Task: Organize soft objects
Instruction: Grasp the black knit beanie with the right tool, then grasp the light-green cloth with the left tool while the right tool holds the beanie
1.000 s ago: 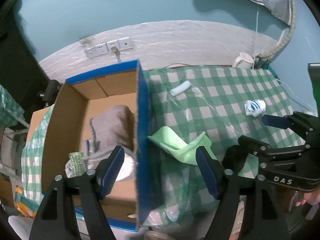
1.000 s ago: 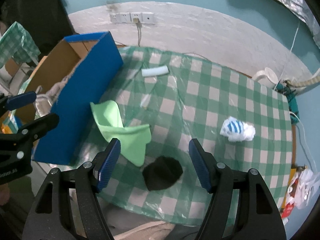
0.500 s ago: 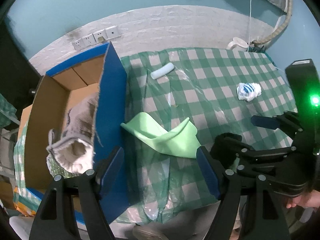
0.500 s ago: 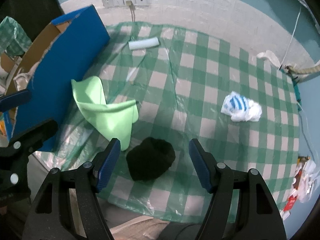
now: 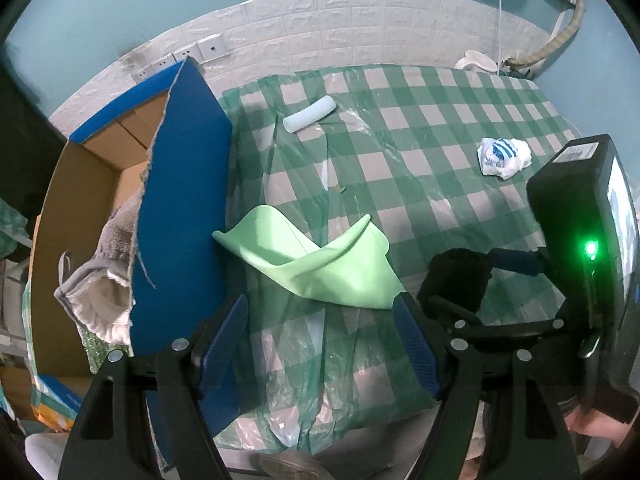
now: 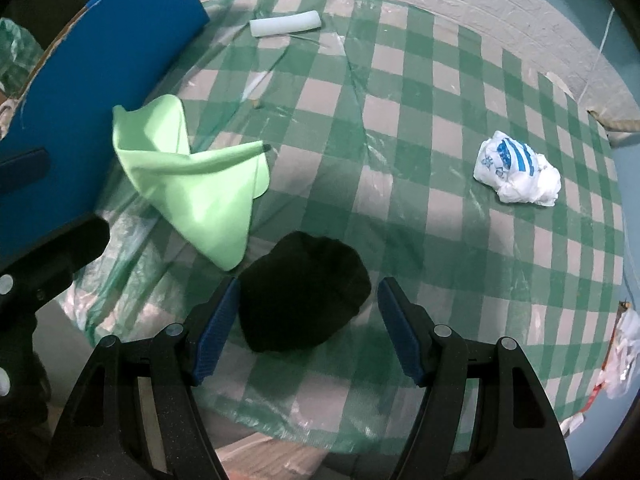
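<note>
Black hat (image 6: 302, 290) was straddled by the right gripper (image 6: 308, 326), jaws spread wide for pickup; left gripper (image 5: 320, 336) was held wide, empty.

Green-checked tablecloth (image 6: 420, 152), light-green cloth (image 6: 192, 184), black hat (image 6: 304, 292), blue box (image 5: 180, 216)

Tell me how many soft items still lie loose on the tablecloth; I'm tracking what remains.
4: green cloth beside the box, black hat at the near edge, white roll far back, crumpled bag right.
</note>
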A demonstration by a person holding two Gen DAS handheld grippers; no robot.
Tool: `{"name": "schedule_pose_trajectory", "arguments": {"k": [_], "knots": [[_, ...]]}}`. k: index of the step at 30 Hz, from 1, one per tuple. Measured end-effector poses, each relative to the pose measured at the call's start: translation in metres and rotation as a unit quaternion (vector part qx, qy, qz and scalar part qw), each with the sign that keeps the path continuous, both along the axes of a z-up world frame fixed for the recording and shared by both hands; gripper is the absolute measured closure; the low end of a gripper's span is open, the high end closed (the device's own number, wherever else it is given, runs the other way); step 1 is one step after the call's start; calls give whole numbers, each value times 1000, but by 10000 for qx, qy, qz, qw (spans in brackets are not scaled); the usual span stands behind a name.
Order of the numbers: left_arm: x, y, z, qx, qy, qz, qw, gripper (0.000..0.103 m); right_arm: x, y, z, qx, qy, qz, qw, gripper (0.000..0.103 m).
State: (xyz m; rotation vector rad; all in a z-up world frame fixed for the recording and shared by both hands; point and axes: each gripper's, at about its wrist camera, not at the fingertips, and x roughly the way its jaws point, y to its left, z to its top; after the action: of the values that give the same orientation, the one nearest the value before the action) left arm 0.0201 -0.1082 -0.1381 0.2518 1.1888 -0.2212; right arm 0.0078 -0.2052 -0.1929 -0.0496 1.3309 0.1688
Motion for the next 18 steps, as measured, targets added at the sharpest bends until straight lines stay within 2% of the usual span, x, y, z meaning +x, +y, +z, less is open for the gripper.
{"name": "schedule_pose_trajectory", "arguments": {"k": [5, 6, 7, 12, 18], "knots": [[7, -2, -7, -12, 107, 54, 9999, 27, 5, -7, -9, 98, 61, -32, 9999, 35], [8, -2, -9, -15, 137, 63, 9999, 27, 6, -9, -12, 115, 96, -36, 9999, 43], [10, -2, -10, -17, 168, 78, 9998, 27, 7, -12, -15, 134, 117, -30, 9998, 48], [20, -3, -21, -9, 337, 125, 9994, 26, 10, -18, -17, 121, 43, -33, 9999, 59], [31, -8, -42, 30, 590, 152, 9981, 26, 13, -36, -11, 87, -67, -203, 9997, 61]]}}
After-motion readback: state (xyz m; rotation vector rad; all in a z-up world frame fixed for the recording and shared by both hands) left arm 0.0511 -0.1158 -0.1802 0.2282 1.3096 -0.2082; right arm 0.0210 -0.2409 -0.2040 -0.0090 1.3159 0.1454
